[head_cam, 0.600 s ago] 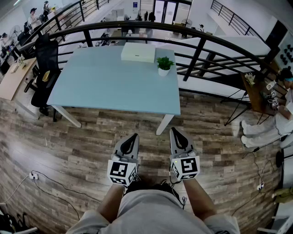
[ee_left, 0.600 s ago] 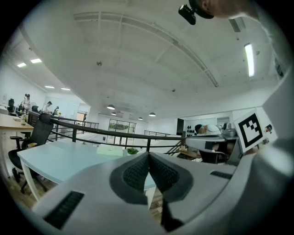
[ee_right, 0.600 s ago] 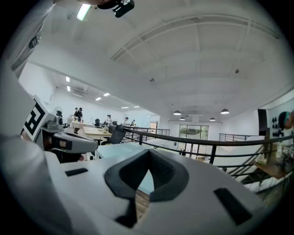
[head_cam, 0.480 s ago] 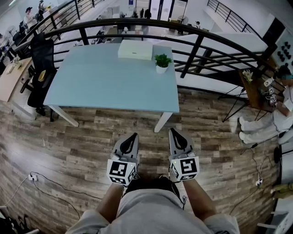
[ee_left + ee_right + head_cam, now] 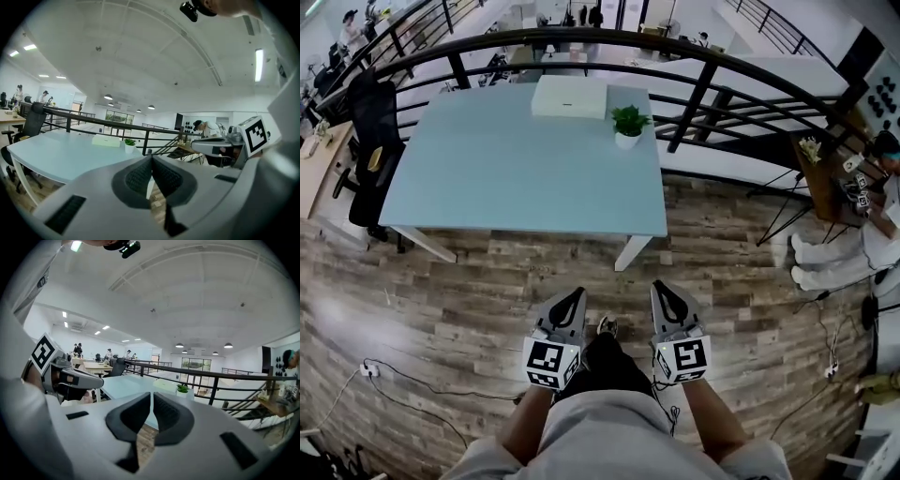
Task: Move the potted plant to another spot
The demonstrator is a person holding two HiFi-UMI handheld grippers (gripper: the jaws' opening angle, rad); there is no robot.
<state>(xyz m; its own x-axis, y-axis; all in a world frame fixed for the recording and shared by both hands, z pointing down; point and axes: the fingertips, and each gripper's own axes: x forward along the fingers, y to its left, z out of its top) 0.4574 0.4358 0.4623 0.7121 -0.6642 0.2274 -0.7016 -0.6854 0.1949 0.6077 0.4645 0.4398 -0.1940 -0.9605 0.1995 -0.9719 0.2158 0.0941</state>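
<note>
On the table (image 5: 487, 169), a white pot (image 5: 627, 141) holds a green plant (image 5: 630, 119).

The potted plant (image 5: 628, 125) is small, with bushy green leaves in a white pot. It stands straight up on the table (image 5: 506, 169), far ahead of the left gripper (image 5: 573, 298) and the right gripper (image 5: 662, 289), touching neither.

Loft office, wood floor (image 5: 441, 300)
White box (image 5: 569, 97) on blue table (image 5: 516, 178) by railing (image 5: 694, 94); black chair (image 5: 370, 141) at its left.
</note>
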